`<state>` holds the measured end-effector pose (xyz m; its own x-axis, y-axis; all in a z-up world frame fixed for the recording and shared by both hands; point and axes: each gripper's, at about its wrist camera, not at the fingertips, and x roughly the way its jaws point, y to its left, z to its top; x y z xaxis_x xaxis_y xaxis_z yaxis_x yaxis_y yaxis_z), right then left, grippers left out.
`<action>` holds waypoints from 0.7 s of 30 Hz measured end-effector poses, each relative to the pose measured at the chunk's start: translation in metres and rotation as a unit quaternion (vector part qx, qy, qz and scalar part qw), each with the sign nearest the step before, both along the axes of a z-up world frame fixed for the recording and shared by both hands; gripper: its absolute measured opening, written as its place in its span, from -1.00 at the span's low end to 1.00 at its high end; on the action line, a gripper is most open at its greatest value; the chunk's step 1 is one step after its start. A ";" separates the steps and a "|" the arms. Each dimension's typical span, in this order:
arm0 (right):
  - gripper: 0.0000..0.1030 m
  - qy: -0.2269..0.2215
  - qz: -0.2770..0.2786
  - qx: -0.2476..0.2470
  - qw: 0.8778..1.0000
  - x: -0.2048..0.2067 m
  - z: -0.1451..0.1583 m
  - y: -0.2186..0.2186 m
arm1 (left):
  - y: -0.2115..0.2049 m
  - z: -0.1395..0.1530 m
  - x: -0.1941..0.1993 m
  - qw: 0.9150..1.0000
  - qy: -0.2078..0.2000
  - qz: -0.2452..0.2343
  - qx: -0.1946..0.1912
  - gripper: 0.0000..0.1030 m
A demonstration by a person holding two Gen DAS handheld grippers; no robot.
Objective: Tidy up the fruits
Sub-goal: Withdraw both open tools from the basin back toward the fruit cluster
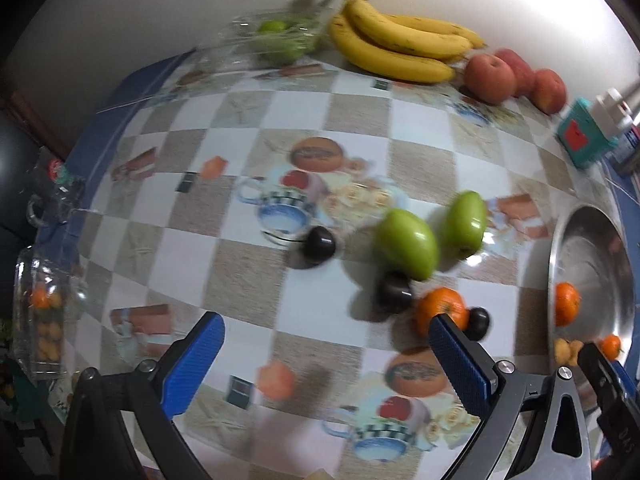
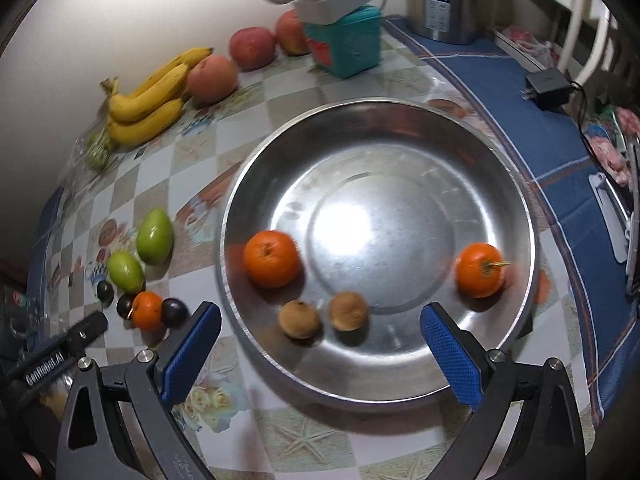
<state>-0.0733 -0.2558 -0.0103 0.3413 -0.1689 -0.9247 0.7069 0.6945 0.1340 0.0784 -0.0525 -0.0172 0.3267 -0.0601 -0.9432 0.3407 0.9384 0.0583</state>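
Checkered cloth [image 1: 248,248] lies mostly bare between the fruit and the far wall. Both the left gripper [image 1: 326,364] and right gripper [image 2: 320,350] gape wide, holding nothing. Two oranges [image 2: 272,258] sit in the bowl [image 2: 516,200]; mangoes [image 1: 406,248] lie just outside its rim.

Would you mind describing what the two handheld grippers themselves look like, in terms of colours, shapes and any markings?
Both look alike. The left gripper and the right gripper each have two black angular arms with triangular cutouts and silver pivot bolts, ending in flat blue fingers with a fine dotted grip texture. In the right wrist view, the left gripper's black body carries white "GenRobot.AI" lettering. No cables or sleeves are visible.
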 end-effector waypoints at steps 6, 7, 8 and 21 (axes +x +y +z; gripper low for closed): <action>0.94 0.004 0.029 -0.002 1.000 0.011 -0.002 0.018 | 0.026 0.003 0.015 0.999 -0.002 0.032 -0.003 1.00; 0.94 0.005 0.033 -0.002 0.999 0.013 -0.003 0.020 | 0.030 0.003 0.017 0.999 -0.002 0.036 -0.004 1.00; 0.94 0.007 0.040 -0.006 0.999 0.015 -0.003 0.024 | 0.034 0.004 0.019 0.999 -0.002 0.040 -0.004 1.00; 0.94 -0.001 0.095 -0.003 0.995 0.044 -0.002 0.065 | 0.071 0.006 0.038 0.996 0.012 0.077 -0.043 1.00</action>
